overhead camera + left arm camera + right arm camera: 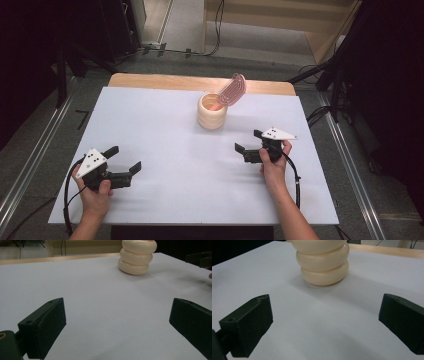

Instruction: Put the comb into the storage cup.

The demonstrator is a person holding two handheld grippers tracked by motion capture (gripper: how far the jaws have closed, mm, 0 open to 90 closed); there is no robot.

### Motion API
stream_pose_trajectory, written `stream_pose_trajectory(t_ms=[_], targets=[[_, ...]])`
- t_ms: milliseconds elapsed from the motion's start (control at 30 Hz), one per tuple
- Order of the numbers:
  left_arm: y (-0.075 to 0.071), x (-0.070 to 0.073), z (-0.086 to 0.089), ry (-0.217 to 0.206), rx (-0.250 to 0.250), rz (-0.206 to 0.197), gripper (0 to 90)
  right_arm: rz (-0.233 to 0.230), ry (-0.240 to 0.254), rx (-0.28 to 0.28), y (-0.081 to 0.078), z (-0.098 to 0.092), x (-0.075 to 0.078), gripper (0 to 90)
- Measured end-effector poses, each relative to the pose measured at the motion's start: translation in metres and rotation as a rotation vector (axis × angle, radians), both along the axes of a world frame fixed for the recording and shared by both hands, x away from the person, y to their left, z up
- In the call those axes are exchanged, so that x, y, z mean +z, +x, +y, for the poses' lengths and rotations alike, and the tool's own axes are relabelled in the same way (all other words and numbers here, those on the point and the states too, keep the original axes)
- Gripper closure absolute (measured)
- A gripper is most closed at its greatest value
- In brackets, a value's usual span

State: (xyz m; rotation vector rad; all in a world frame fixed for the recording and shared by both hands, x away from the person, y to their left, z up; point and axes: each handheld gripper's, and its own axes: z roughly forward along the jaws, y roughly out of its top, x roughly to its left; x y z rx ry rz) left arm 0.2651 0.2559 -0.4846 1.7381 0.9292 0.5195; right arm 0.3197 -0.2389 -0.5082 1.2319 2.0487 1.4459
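1. Nearest: left gripper (124, 159), held low at the near left of the white table (150, 130). Jaws wide apart, nothing between them, just bare table in the left gripper view.

2. A bit farther in, on the right side: right gripper (247, 141), held just above the table. Jaws wide apart too, holding nothing, seen the same way in the right gripper view.

3. Farther back, near the middle: cream ribbed cup (212, 111), standing upright. Looks like three fat rings stacked up. Seen big and close in the right gripper view (322, 263), small and farther off in the left gripper view (137, 257).

4. Inside the cup: pink comb-like brush (231, 90), handle down in the cup, striped head up and leaning back to the right, away from the person. Long side running from low in the cup up to the far right.

5. The thing that counts most for the coming move: cup lies ahead and a little to the left of the right gripper, near it. Lies well apart from the left gripper, far ahead and to its right. So right gripper is the nearer one.

6. Best guess: right gripper goes forward and up to the brush head, since it sticks out over the cup rim on that side. Could tip the cup if bumped.
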Motion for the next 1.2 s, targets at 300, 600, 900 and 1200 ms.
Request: stream_pose_trajectory(t_ms=[300, 600, 900, 1200], targets=[[0.0, 0.0, 0.0, 0.0, 0.001, 0.0, 0.9, -0.006, -0.002, -0.002, -0.013, -0.007, -0.002, 0.0], [0.0, 0.0, -0.001, 0.002, -0.004, -0.001, 0.9, -0.002, -0.013, -0.003, -0.018, -0.009, -0.002, 0.0], [0.0, 0.0, -0.001, 0.009, -0.004, 0.0, 0.9, 0.008, -0.02, -0.009, -0.02, -0.013, -0.004, 0.0], [0.0, 0.0, -0.001, 0.009, -0.002, 0.004, 0.9, 0.012, -0.017, -0.022, -0.023, -0.018, -0.005, 0.0]])
